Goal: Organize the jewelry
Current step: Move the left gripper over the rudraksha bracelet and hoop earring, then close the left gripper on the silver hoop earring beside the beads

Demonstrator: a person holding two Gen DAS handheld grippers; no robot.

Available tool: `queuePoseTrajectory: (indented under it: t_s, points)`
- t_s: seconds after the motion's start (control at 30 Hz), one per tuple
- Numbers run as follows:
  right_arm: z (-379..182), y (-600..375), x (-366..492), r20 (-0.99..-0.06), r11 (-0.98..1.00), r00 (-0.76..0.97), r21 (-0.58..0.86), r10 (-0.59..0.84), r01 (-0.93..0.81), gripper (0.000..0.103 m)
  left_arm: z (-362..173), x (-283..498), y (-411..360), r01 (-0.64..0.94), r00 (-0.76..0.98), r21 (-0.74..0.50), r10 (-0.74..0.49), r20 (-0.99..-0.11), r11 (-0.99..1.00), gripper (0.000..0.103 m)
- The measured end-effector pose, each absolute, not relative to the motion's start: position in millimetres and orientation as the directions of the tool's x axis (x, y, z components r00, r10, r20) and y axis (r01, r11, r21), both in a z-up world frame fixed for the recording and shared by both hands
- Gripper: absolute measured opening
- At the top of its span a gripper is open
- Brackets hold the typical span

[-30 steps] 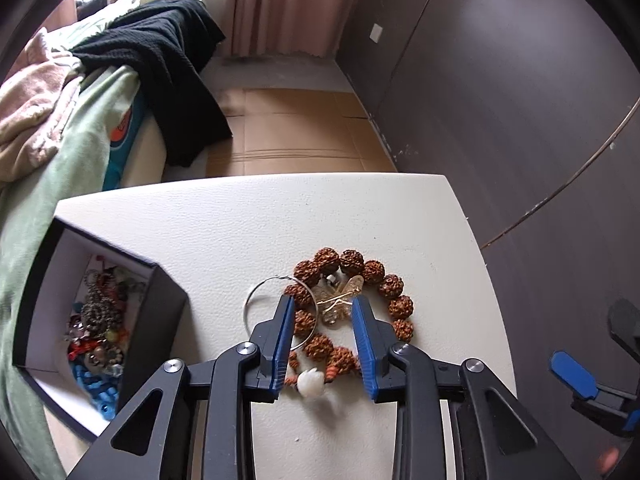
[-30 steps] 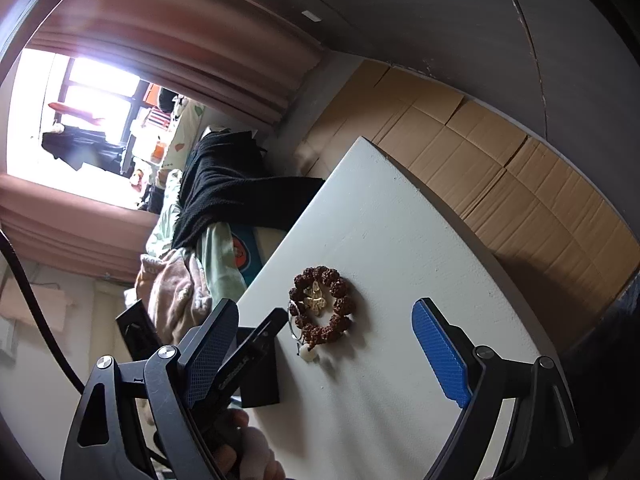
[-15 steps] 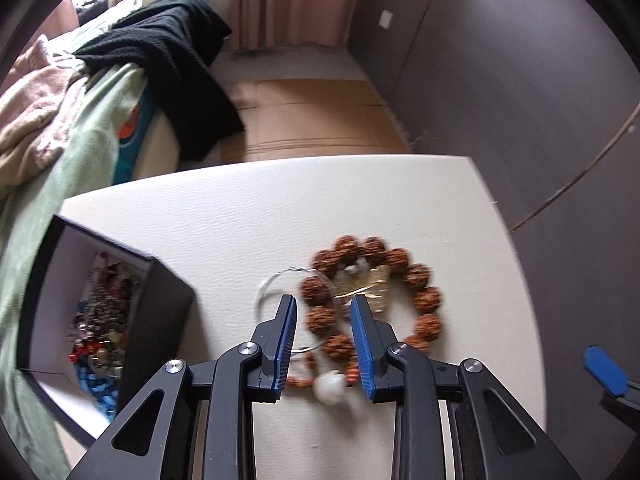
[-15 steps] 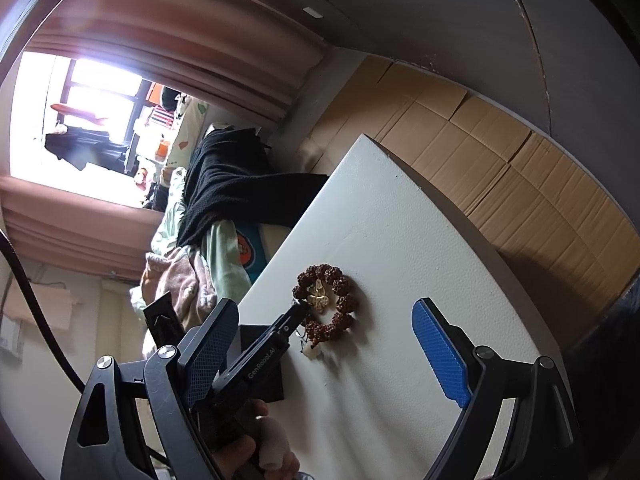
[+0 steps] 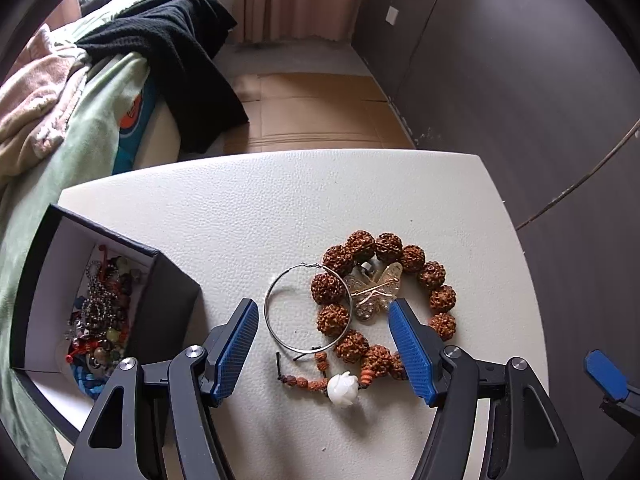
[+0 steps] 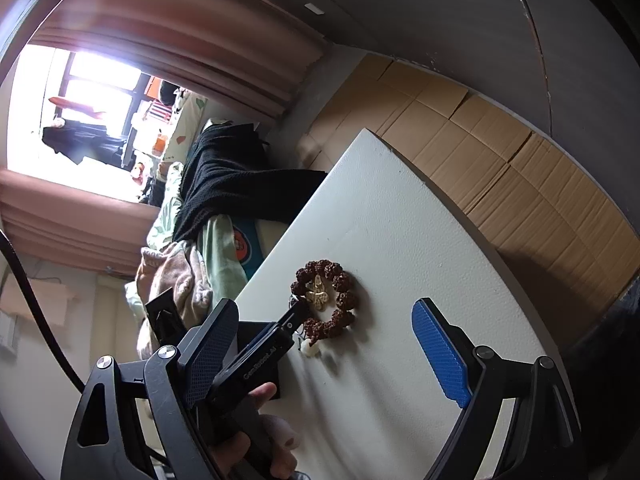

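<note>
A bracelet of large brown beads (image 5: 432, 276) with a white flower bead (image 5: 343, 388) lies on the white table (image 5: 280, 200). A gold butterfly brooch (image 5: 376, 290) rests inside its ring, and a thin silver hoop earring (image 5: 266, 308) overlaps its left side. My left gripper (image 5: 323, 320) hovers just over them. Its jaws are opening, with the hoop and part of the bracelet between them, and the pads press on nothing. My right gripper (image 6: 326, 308) stands open and empty, further back from the bracelet (image 6: 344, 280).
A black box (image 5: 168, 312) with a white lining stands at the table's left, holding several mixed beads and chains. A bed with a black garment (image 5: 180, 40) lies beyond. Cardboard (image 5: 320, 112) covers the floor and a dark wall runs along the right. A hand (image 6: 260, 432) holds the left gripper.
The left gripper's jaws have spread from narrow, around the bracelet's left beads, to wide. The bracelet and hoop lie on the table. The right gripper has not moved.
</note>
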State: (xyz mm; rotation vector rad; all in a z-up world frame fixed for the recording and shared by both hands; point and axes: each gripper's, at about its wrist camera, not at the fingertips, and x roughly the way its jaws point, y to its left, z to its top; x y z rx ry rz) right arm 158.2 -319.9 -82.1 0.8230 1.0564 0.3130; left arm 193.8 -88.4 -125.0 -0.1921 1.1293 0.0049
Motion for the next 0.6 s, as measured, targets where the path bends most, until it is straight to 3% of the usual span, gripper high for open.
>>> queuePoseTrajectory:
  t_s: [0.33,0.47,0.6]
  points:
    - [-82.9,-318.9,158.1,-0.651,0.676,0.477,0.722,0.591,0.148,0.089,-138.2,197.7,-94.6,-0.092,0.405,-0.085,-0.040,-0.913,0.992,0.067]
    - [-83.1,-319.5,158.4,-0.651,0.677,0.476,0.722,0.592,0.145,0.089,-135.3,194.8,-86.5,-0.117,0.406,-0.114,-0.057,-0.912,0.987,0.048]
    - [-84.6,-317.7,157.9,-0.652,0.680,0.475,0.719,0.590,0.143,0.089,-134.8,193.6,-80.2,-0.120,0.405,-0.164,-0.102,-0.908,0.979,0.047]
